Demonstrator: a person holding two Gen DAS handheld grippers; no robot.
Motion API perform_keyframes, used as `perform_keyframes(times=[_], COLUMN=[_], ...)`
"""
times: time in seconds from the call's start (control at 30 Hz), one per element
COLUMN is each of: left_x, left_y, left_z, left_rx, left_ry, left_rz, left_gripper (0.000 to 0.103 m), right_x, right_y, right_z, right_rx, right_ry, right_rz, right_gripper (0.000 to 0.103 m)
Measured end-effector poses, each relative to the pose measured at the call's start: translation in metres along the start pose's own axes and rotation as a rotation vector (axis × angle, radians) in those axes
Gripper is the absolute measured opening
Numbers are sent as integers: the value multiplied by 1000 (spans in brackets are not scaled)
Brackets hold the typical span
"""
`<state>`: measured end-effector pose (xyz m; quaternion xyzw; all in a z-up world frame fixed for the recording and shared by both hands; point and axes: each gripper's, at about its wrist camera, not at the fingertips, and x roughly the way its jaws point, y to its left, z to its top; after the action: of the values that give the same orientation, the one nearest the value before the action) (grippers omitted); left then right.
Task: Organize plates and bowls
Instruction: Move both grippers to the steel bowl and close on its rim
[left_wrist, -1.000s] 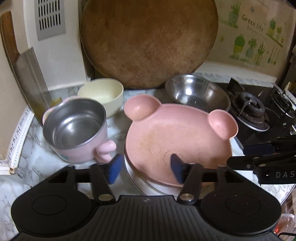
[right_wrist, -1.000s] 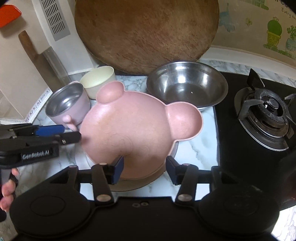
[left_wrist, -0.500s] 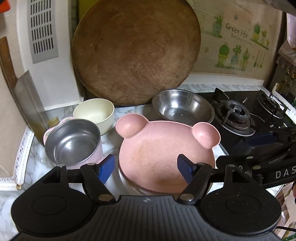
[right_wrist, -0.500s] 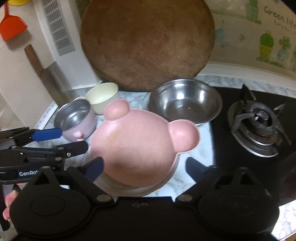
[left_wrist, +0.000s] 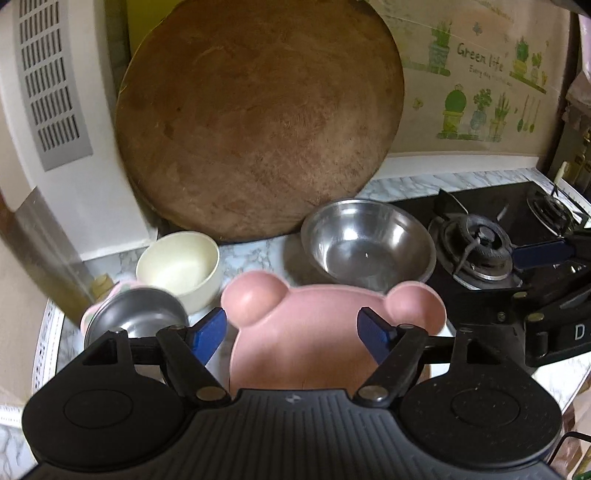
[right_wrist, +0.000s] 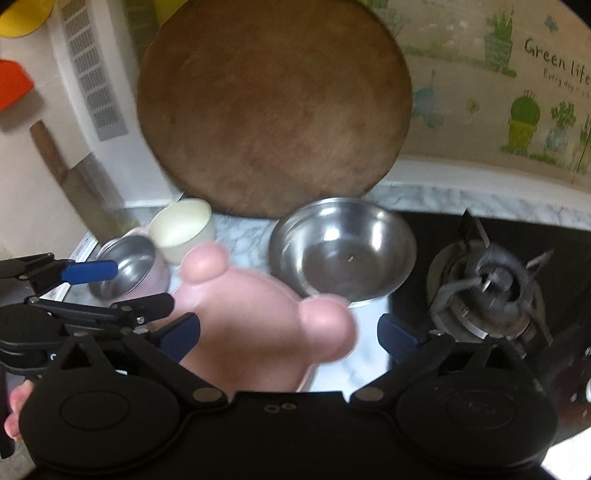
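A pink bear-shaped plate (left_wrist: 314, 332) lies on the marble counter, on top of a plate that is mostly hidden; it also shows blurred in the right wrist view (right_wrist: 258, 325). My left gripper (left_wrist: 291, 332) is open and empty above the plate's near part. My right gripper (right_wrist: 288, 332) is open wide and empty, above the same plate. A steel bowl (left_wrist: 365, 243) (right_wrist: 343, 247) stands behind the plate. A cream bowl (left_wrist: 179, 266) (right_wrist: 181, 223) and a pink cup with a steel liner (left_wrist: 136, 317) (right_wrist: 127, 266) stand at the left.
A big round wooden chopping board (left_wrist: 258, 122) leans on the back wall. A cleaver (right_wrist: 74, 177) leans at the left wall. A black gas stove (left_wrist: 476, 247) (right_wrist: 487, 291) lies at the right.
Both grippers have opened wider and pulled back and up from the pink plate. The plate stays on the counter.
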<state>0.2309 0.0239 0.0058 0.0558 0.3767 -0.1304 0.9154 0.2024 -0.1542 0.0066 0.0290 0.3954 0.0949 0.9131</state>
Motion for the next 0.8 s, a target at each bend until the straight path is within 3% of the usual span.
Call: perform_keyframes(times=[0.23,0.37,0.8], left_x=[34,60,133], left_y=[-4,-6,-19], left_z=[40,57,86], left_rx=[-35,-68,-48], left_ry=[58,118,189], left_rz=[-23,-81,1], left_gripper=[78,78,77], right_x=[17,32,97], right_y=[-33,-52,-111], right_z=[28,41,76], right_rx=[7,23,65], right_ry=[26,38,142], right_rz=[-50,-91,-107], right_gripper=[103,103,96])
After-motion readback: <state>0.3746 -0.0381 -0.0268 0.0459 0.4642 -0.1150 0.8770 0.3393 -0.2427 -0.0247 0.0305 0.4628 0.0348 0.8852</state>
